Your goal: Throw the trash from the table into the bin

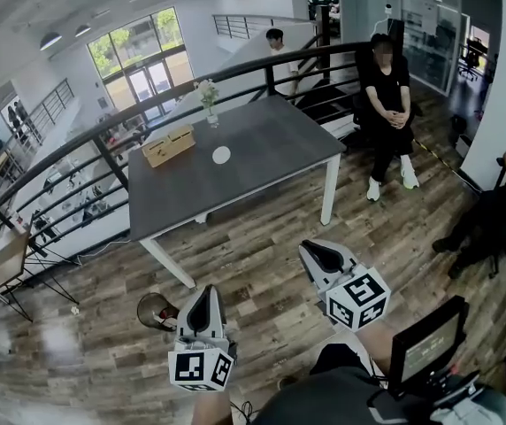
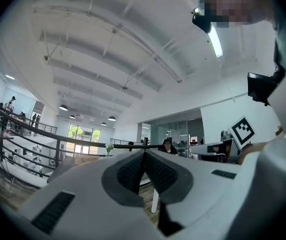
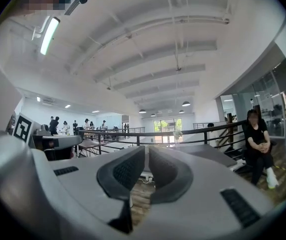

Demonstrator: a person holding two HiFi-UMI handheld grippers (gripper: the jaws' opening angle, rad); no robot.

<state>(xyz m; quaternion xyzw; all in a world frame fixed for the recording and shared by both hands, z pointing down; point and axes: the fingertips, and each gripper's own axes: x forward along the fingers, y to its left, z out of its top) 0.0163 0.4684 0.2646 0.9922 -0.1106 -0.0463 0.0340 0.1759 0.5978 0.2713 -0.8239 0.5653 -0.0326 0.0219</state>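
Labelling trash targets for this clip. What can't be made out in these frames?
White round item on the table: head view, too small to identify.
Bin: head view, the left gripper covers its right side; contents unseen.
Wooden box: head view, too small to see inside.
Top of the table: both gripper views, seen edge-on, partly behind the shut jaws.

Bright, even daylight from the windows (image 1: pixel 138 56) — strong fisheye bending, dark vignetted corners, soft edges.

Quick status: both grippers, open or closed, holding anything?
Left gripper: closed, nothing between the jaws.
Right gripper: closed, nothing between the jaws.
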